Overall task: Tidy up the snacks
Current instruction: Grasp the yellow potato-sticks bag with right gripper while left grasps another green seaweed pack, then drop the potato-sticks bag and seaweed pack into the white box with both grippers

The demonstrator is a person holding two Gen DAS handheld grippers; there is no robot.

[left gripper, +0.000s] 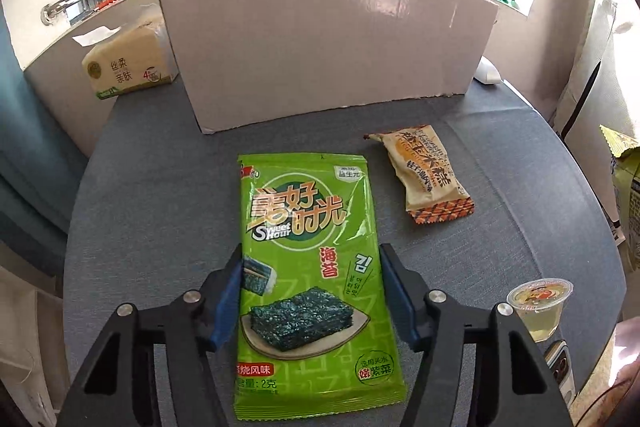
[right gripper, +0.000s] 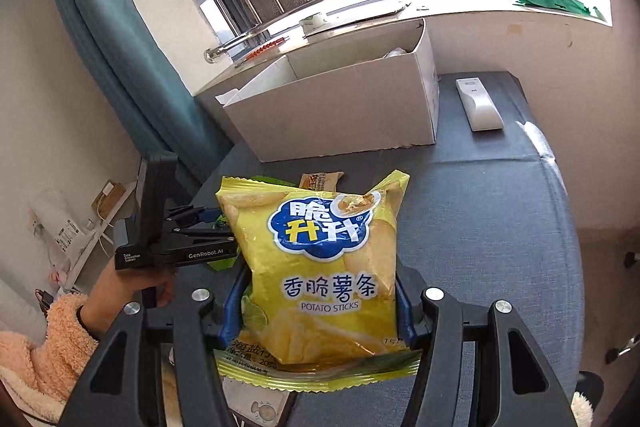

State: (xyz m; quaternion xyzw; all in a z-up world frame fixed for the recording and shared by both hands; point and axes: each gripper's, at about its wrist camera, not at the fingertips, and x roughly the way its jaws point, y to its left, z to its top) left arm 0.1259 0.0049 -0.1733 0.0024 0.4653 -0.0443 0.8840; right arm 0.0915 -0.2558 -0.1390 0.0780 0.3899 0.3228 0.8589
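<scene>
Left gripper over the grey table: its two blue-padded fingers stand on either side of a green seaweed packet, which lies flat on the cloth with its long side running away from the camera. The pads sit against the packet's two long edges; whether they press it firmly cannot be told from this view.

Right gripper: its jaws are closed on a yellow bag of potato sticks, clasped near its lower half and held above the table, print facing the camera. In the right wrist view the left gripper appears at the left, gripped by a hand that emerges from a fluffy peach sleeve.

Other snacks: a beige rice-cake wrapper lies on the table to the right of the seaweed packet and apart from it; a small sealed jelly cup stands upright nearer the table's right edge, just beside the left gripper's right arm.

Background: an open cardboard box stands at the far side of the table under the window sill. A pack of tissues sits to its left, and a white remote control lies on the table to its right.
</scene>
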